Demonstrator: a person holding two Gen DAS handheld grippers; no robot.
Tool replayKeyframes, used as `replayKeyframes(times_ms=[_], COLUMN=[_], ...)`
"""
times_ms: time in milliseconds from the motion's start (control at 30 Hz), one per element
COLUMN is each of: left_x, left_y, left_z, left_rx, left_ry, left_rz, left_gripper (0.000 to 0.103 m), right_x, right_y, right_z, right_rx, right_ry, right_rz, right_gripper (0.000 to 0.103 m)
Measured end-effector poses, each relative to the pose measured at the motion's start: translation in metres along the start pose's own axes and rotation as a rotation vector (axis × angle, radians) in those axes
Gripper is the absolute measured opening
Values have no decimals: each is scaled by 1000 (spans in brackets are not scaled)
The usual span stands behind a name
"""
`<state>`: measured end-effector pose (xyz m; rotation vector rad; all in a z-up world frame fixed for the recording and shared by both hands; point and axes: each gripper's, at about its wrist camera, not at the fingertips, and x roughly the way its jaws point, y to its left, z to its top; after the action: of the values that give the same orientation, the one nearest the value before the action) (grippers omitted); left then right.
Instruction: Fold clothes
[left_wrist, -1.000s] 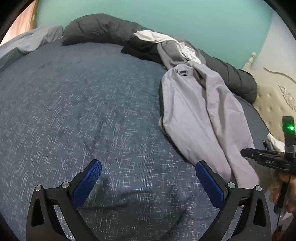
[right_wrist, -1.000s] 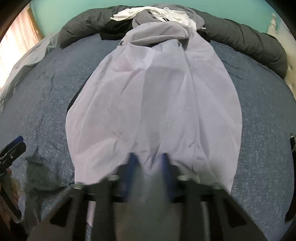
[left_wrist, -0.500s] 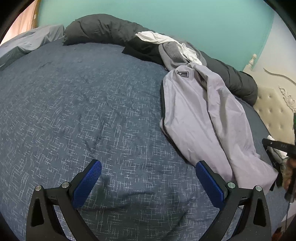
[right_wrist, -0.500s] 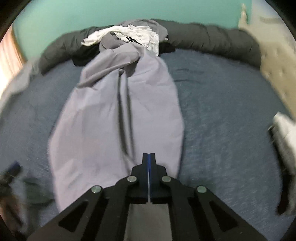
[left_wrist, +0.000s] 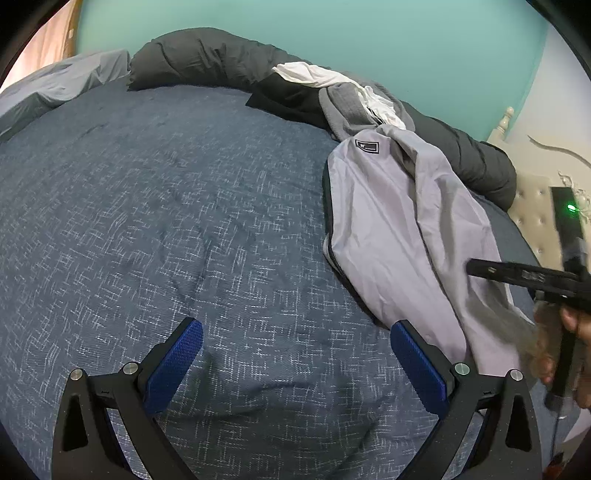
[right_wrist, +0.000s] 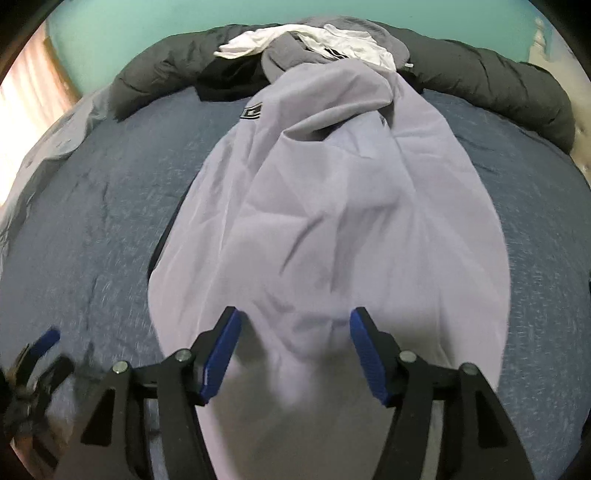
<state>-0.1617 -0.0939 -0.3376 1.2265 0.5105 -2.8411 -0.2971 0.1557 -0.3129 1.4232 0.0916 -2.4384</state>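
Note:
A light grey garment (right_wrist: 332, 221) with a small black label lies stretched lengthwise on the blue bedspread (right_wrist: 92, 229), its far end reaching a pile of clothes. My right gripper (right_wrist: 295, 332) hovers over the garment's near end; its jaws are opening, the blue pads stand apart and the cloth lies loose under them. In the left wrist view the same garment (left_wrist: 399, 229) lies to the right. My left gripper (left_wrist: 295, 339) stands open over bare bedspread (left_wrist: 166, 221), left of the garment's edge. The right gripper's black frame and the hand holding it show at that view's right edge.
A pile of white, grey and black clothes (right_wrist: 317, 40) lies at the garment's far end, against a rolled dark duvet (right_wrist: 498, 85) along the teal wall. A cream tufted headboard (left_wrist: 535, 206) stands at the right. A grey pillow (left_wrist: 59, 85) lies at the far left.
My right gripper, shut half a second ago, now stands open over the garment's near end, and it has swung back to the left. The left gripper has not moved.

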Motion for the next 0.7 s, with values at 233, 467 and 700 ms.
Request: replayKeyframes(times_ms=[233, 467, 700], left_x=[1, 1, 1], left_y=[1, 1, 4], left_z=[-2, -3, -4], left_rx=[-1, -6, -10], left_ry=[0, -3, 2], left_rz=[3, 5, 3], left_gripper=[103, 103, 103], right_x=[30, 25, -21], right_y=[-2, -14, -56], right_z=[6, 1, 1], right_rx=[-6, -24, 13], right_ry=[38, 18, -90], right_rz=[-72, -79, -122], right_gripper=[25, 2, 2])
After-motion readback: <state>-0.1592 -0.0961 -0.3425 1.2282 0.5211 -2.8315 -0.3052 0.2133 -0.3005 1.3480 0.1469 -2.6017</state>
